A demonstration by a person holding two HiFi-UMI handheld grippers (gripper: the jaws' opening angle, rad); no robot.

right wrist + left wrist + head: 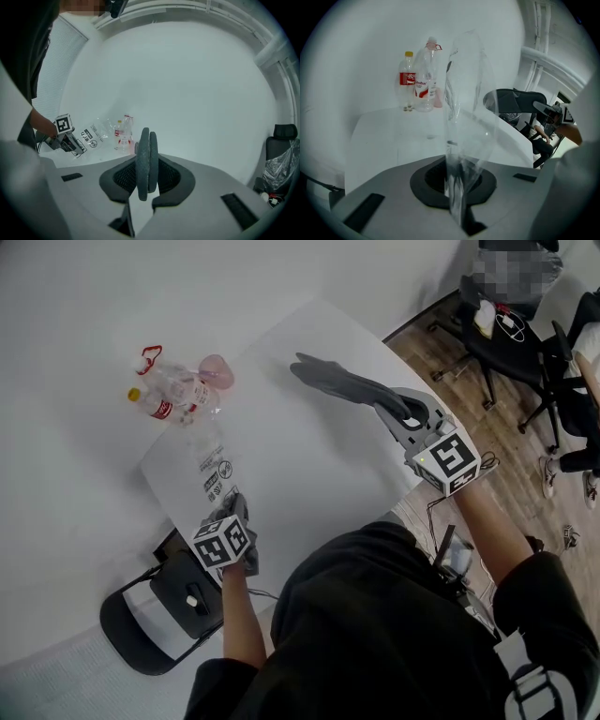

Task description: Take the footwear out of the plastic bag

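Note:
A pair of flat dark grey slippers (342, 382) is held out above the white table (300, 474), and my right gripper (401, 416) is shut on their heel end. In the right gripper view the two soles (145, 157) stand pressed together on edge between the jaws of my right gripper (143, 190). At the table's near left corner my left gripper (236, 509) is shut on the clear printed plastic bag (214, 470). The bag (464, 108) rises limp and see-through from the closed jaws of my left gripper (457, 208). The bag (93, 136) also shows at the left of the right gripper view.
Two plastic bottles (171, 395) and a pink cup (217, 371) stand at the table's far left corner, just past the bag. A black folding chair (164, 615) sits under the near left edge. Office chairs (511, 334) stand on the wood floor to the right.

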